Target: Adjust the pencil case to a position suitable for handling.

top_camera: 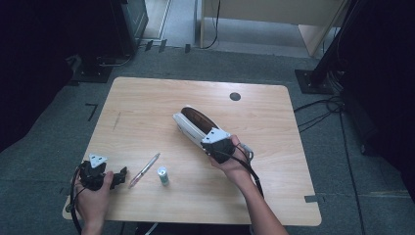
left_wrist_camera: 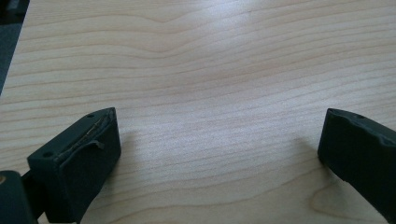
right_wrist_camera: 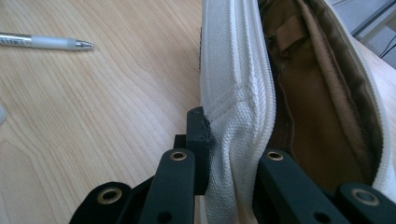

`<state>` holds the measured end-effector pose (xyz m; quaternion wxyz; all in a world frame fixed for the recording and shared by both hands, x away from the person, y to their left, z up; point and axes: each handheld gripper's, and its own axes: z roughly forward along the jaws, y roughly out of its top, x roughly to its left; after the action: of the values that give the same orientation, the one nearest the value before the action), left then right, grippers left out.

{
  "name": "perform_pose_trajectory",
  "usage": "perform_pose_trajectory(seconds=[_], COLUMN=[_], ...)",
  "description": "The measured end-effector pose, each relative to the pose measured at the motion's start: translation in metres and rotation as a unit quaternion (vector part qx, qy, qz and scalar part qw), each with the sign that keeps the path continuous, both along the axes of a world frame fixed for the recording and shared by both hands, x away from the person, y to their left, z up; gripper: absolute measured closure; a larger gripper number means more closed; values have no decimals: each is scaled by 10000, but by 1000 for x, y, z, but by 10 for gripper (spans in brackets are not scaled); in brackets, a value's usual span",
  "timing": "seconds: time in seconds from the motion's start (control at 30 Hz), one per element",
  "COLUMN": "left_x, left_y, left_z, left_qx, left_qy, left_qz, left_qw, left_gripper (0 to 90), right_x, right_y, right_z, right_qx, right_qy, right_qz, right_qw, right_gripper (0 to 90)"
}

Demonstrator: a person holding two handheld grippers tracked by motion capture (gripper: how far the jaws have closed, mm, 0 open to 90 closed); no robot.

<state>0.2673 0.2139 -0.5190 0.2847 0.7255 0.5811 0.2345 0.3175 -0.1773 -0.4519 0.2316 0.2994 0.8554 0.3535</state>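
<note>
A white fabric pencil case (top_camera: 193,122) with a brown lining (right_wrist_camera: 299,107) lies unzipped in the middle of the table, its mouth facing up. My right gripper (top_camera: 209,143) is at the case's near end, shut on the white side wall (right_wrist_camera: 238,70). One jaw is outside the wall and the other inside the case, as the right gripper (right_wrist_camera: 233,140) view shows close up. My left gripper (top_camera: 121,176) rests at the table's near left corner. In its own view the left gripper (left_wrist_camera: 219,140) is open, with bare wood between the jaws.
A pen (top_camera: 144,170) lies slanted on the wooden table (top_camera: 147,98) between the two hands, and the pen (right_wrist_camera: 46,42) also appears left of the case. A small pale tube (top_camera: 163,176) stands beside it. A dark round hole (top_camera: 235,96) marks the far side.
</note>
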Motion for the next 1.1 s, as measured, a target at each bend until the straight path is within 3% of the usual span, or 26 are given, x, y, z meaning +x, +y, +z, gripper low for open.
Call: perform_pose_trajectory(seconds=[0.27, 0.43, 0.67, 0.93, 1.1], left_x=[0, 0, 0, 0, 0], left_y=[0, 0, 0, 0, 0], left_z=[0, 0, 0, 0, 0], left_qx=[3, 7, -2, 2, 1], left_qy=[3, 7, 1, 5, 4], left_qz=[-2, -6, 3, 0, -1], left_qw=[10000, 10000, 10000, 10000, 10000], left_gripper=[0, 0, 0, 0, 0], right_x=[2, 2, -7, -23, -36], right_y=[-4, -8, -16, -35, -40], right_z=[-7, -6, 8, 26, 33], right_qx=[263, 453, 783, 1178, 1212], right_qy=[177, 336, 274, 185, 91], right_qz=[-42, -81, -142, -336, -372], right_qw=[9995, 9984, 9965, 9923, 9919], right_gripper=[763, 551, 390, 364, 371])
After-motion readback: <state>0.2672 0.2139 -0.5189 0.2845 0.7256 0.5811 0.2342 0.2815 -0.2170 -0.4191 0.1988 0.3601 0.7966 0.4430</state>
